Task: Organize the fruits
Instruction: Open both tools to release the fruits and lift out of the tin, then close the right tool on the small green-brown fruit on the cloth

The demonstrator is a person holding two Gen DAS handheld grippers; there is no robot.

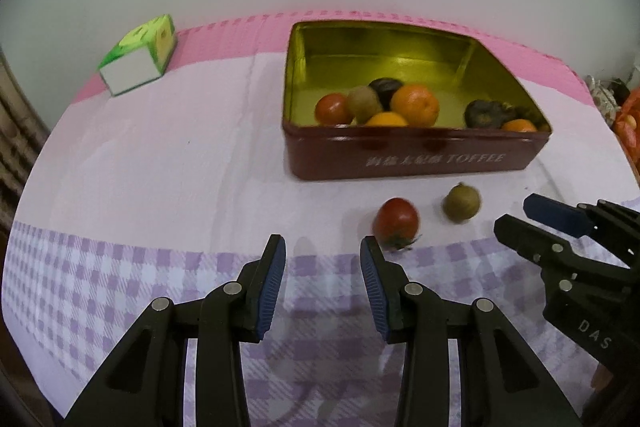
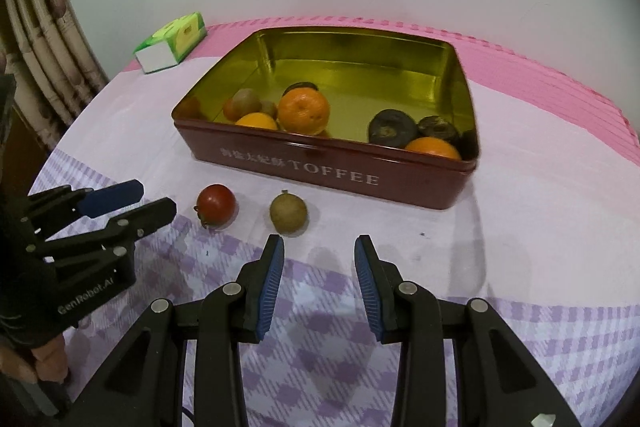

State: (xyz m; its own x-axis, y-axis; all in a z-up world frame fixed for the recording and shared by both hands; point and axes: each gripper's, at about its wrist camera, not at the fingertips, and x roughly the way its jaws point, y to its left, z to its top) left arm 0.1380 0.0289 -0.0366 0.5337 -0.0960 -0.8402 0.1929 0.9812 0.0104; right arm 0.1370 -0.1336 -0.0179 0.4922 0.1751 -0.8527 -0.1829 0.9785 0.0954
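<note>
White wall behind; table under a cloth [image 1: 160,155], pink at the far edge, pale in the middle, purple-checked toward the cameras. Curtain [image 2: 44,39] at the left of the right wrist view only; something orange and cluttered at the right margin of the left wrist view only, too blurred to name.

Largest on the cloth: open maroon TOFFEE tin [image 1: 412,157] with a gold interior, holding oranges [image 1: 415,105], a kiwi [image 1: 363,103], a tomato [image 1: 333,108] and dark shrivelled fruits [image 1: 486,114]. Far left near the wall, well apart from the tin: green-and-white tissue box [image 1: 138,61].

On the cloth in front of the tin, apart from each other: loose tomato [image 1: 396,221] and loose kiwi [image 1: 461,203]. Loose tomato just beyond the left gripper's right fingertip in its own view; loose kiwi just beyond the right gripper's left fingertip in its view.

Left gripper [image 1: 323,247]: jaws partly spread, nothing between the blue pads, only cloth below. Right gripper [image 2: 319,245]: likewise partly spread, empty, touching nothing. Each gripper seen side-on in the other's view, with bare fingers [image 2: 46,363] on the left handle visible only from the right wrist.
</note>
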